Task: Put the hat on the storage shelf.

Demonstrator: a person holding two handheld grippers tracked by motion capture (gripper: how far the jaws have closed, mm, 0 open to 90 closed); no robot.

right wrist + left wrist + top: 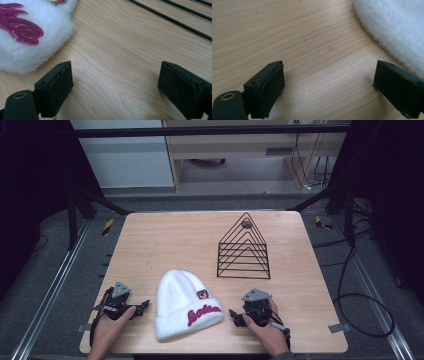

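A white fuzzy beanie point(185, 304) with dark red lettering on its cuff lies flat near the table's front edge. Its fur point(394, 27) edges the left gripper view at upper right, and its lettered cuff point(27, 35) fills the upper left of the right gripper view. My left gripper point(145, 306) rests on the table just left of the hat, jaws wide apart with bare wood between them point(328, 82). My right gripper point(234, 316) sits just right of the hat, also open over bare wood point(115, 85). Neither touches the hat.
A black wire rack point(244, 251) of triangular frames stands upright at the back right of the wooden table point(165, 240); its base wires point(175, 21) cross the right gripper view. Cables trail on the floor to the right.
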